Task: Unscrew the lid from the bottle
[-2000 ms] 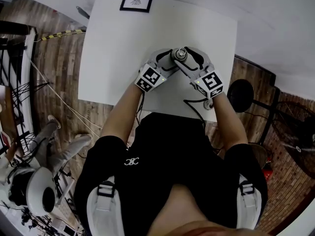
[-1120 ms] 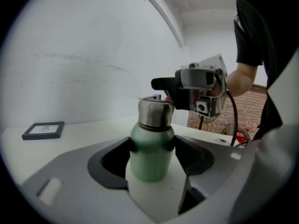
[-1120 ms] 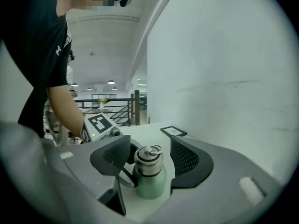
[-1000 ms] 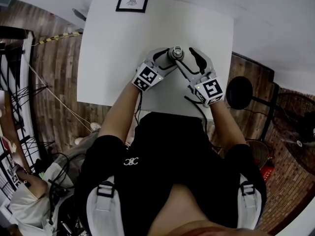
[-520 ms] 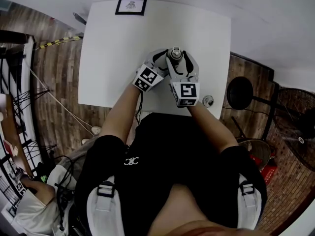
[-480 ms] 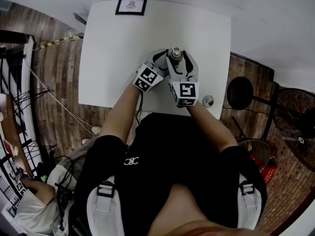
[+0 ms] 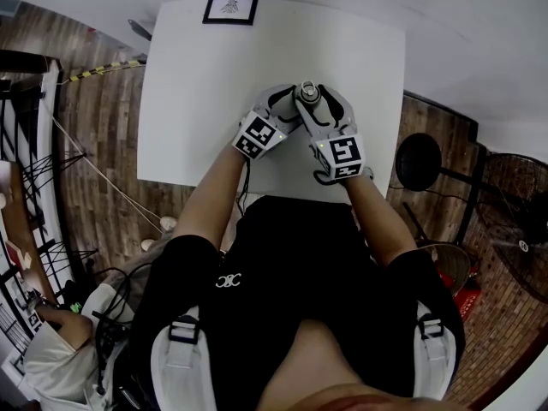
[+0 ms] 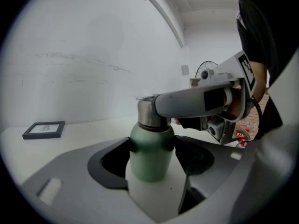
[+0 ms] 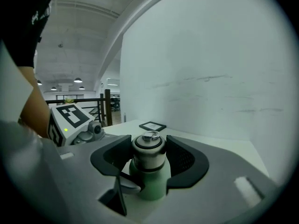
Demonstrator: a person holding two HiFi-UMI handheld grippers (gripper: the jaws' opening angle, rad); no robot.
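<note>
Jaws of the right hand-held gripper (image 9: 148, 157) sit pressed against either side of the steel lid (image 9: 148, 149), one pad on each flank. Its marker cube (image 7: 342, 157) lies lower right of the bottle in the head view. Half a second ago the cube lay almost straight below the bottle, nearer the person's midline, so the gripper has swung a short arc outward around the lid. Seen from above, that arc runs anticlockwise, the loosening sense, and it probably marks one unscrewing stroke under way. The left hand-held gripper (image 8: 152, 148) is clamped on the green body of the bottle (image 8: 150, 164), below the shoulder, and has not shifted across the last two seconds; it serves as the brace. The bottle stands upright on the white tabletop (image 7: 197, 84), near the person's edge. The lid sits level on the neck with no visible gap, so it is judged still threaded on. A small picture frame (image 7: 230, 8) lies at the far edge, well apart.
</note>
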